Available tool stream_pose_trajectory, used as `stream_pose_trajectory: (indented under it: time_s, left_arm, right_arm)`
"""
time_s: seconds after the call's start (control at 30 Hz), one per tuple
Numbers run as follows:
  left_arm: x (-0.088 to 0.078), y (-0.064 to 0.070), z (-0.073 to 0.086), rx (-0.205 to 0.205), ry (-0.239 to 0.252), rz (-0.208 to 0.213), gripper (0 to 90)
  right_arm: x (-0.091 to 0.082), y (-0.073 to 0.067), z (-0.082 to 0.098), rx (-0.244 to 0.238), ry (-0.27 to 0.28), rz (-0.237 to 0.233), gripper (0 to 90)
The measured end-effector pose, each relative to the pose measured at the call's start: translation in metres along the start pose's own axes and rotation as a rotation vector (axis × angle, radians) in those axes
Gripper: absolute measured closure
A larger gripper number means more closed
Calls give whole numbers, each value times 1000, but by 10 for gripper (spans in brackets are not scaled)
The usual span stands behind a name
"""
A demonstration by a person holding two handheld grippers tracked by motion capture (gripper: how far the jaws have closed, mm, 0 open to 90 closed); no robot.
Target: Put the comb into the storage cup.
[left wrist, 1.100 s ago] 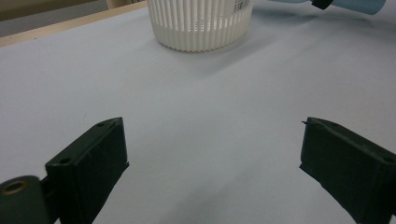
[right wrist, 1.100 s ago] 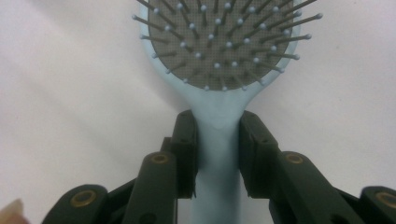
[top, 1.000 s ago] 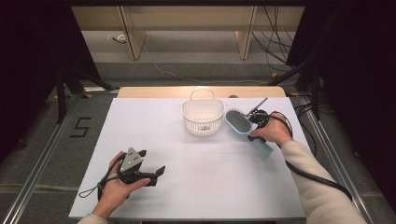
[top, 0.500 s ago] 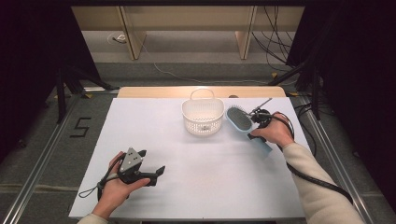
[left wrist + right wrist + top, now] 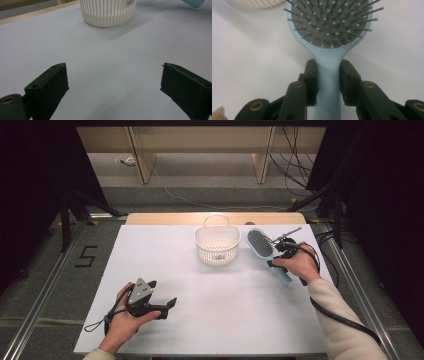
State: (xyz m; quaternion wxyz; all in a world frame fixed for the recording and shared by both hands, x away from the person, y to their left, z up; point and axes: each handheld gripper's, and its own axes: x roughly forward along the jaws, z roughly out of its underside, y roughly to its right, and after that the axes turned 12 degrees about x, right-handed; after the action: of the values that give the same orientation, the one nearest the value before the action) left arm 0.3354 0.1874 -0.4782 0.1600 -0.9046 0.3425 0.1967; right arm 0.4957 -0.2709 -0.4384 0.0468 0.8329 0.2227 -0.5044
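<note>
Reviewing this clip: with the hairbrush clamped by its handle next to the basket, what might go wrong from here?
1. The right claw grips the hairbrush only at the narrow neck of its handle, so the heavier head could swivel or slip.
2. The brush head sits close beside the white basket; a swing could knock the light basket or snag bristles on its rim.

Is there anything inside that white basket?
From the high view the white basket looks empty: only its slotted floor with a small dark mark shows. Its near wall hides the front part of the floor, so something small there would go unseen.
</note>
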Motion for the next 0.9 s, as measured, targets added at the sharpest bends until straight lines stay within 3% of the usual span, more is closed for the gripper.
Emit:
stream_pose_trajectory:
  time_s: [0.7, 0.9]
  left_arm:
    - [0, 0, 0, -1, 0, -1, 69]
    - [0, 0, 0, -1, 0, 0, 70]
  right_arm:
    - [-3, -4, 12, 11, 218, -52, 706]
    - [-3, -5, 13, 13, 249, -53, 706]
